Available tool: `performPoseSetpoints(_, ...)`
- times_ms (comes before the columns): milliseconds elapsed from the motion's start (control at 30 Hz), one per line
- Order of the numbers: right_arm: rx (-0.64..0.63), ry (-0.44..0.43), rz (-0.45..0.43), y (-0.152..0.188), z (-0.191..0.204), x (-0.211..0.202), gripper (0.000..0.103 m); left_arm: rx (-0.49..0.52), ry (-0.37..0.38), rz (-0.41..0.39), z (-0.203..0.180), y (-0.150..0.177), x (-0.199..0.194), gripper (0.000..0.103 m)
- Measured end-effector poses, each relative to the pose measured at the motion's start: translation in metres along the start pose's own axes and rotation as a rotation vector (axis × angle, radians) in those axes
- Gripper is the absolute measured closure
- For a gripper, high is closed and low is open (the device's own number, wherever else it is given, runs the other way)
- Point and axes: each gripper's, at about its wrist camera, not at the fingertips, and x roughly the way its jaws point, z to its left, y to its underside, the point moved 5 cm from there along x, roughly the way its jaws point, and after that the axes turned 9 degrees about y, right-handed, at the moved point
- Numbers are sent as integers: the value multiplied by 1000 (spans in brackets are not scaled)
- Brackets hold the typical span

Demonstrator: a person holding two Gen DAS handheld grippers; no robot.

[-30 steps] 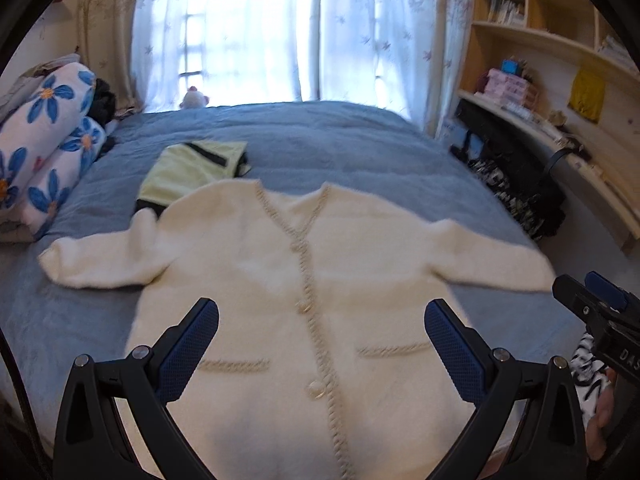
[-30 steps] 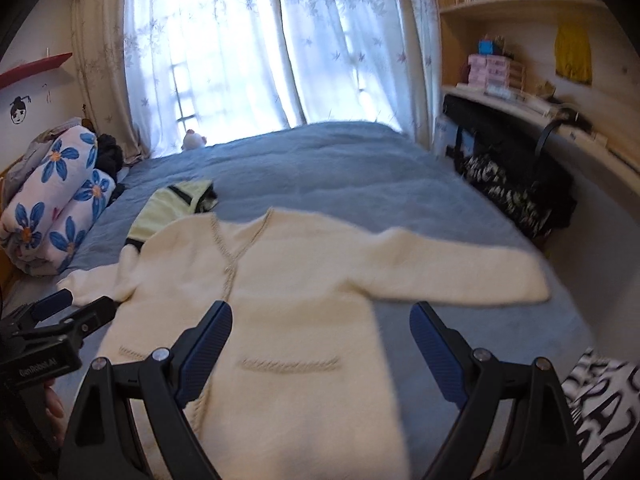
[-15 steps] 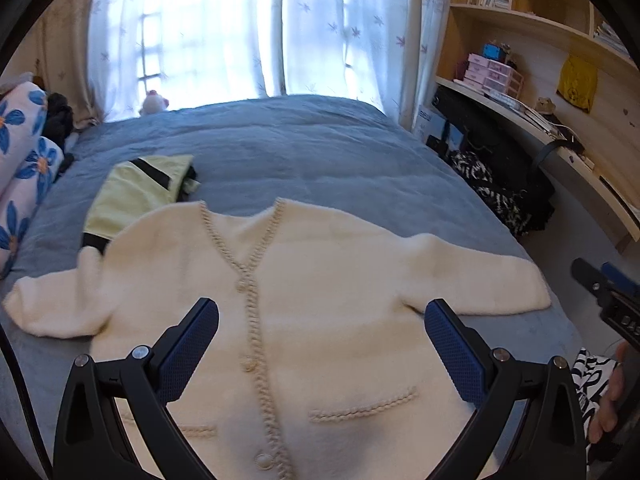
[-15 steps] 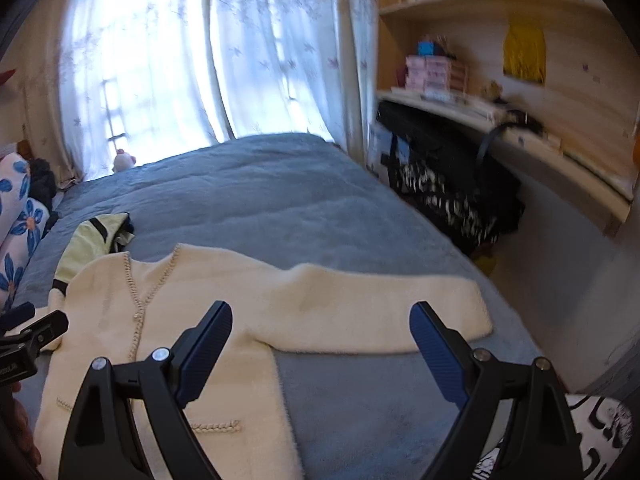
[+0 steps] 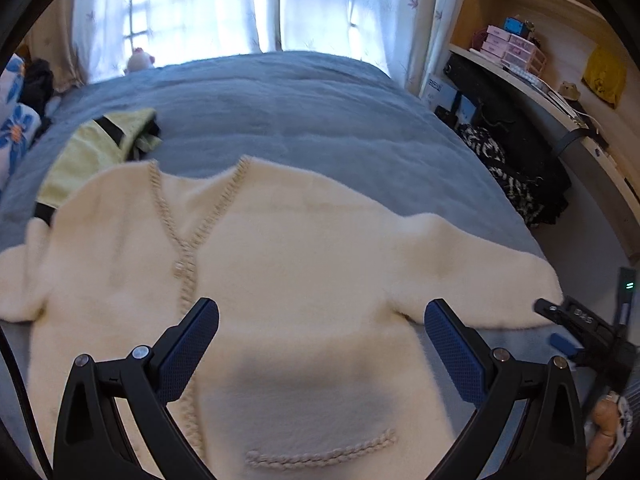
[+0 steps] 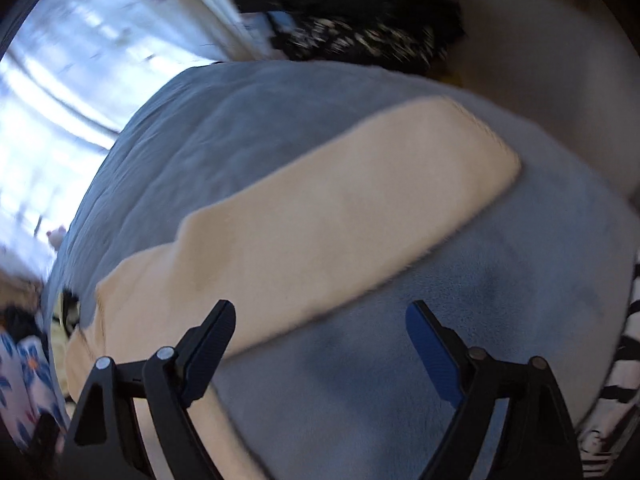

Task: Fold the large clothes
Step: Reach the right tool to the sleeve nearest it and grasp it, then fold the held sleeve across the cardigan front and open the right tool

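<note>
Both claws were empty. Our right gripper (image 6: 320, 344) had its jaws wide but closing, nothing between them, hovering by the cardigan's (image 5: 280, 264) sleeve (image 6: 340, 208); the left gripper (image 5: 322, 352) hung agape over the chest. The cardigan lay flat, buttoned, on the bed (image 5: 304, 112). It looked fluffy, soft and light, so we figured it'd droop; pinching the sleeve cuff seemed best. That cuff sat near the bed's edge, a yellow top (image 5: 96, 148) touched the far shoulder, and there was plenty of bare bed beyond.
</note>
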Motion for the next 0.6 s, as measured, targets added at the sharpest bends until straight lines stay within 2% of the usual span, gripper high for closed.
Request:
performPoseSetpoints(100,124,-24,69,-3,-19,36,28,-34,29,11,0,4,17,1)
performPoseSetpoints(167,183,-26,96,-3,-29,55,33,-37,15,-3,0,5,24,1)
performPoseSetpoints(300,245,-26,71,-12,-35,71,36,-11,-54,-17,6,5,36,1)
performPoseSetpoints(333,251,-21,59,-16,-35,72,40,-7,-70,-17,8,4,37,1)
performPoseSetpoints(433,268,29,48,-27,-39,78,61,-4,-113,4,19,1,44,1)
performPoseSetpoints(467,281,41,51,-29,-41,79,74,-13,-118,13,25,1,45,1)
performPoseSetpoints(533,264,67,24,-35,-40,75,91,-42,-123,23,35,1,46,1)
performPoseSetpoints(600,219,80,-24,-40,-33,64,94,-73,-133,24,47,1,43,1)
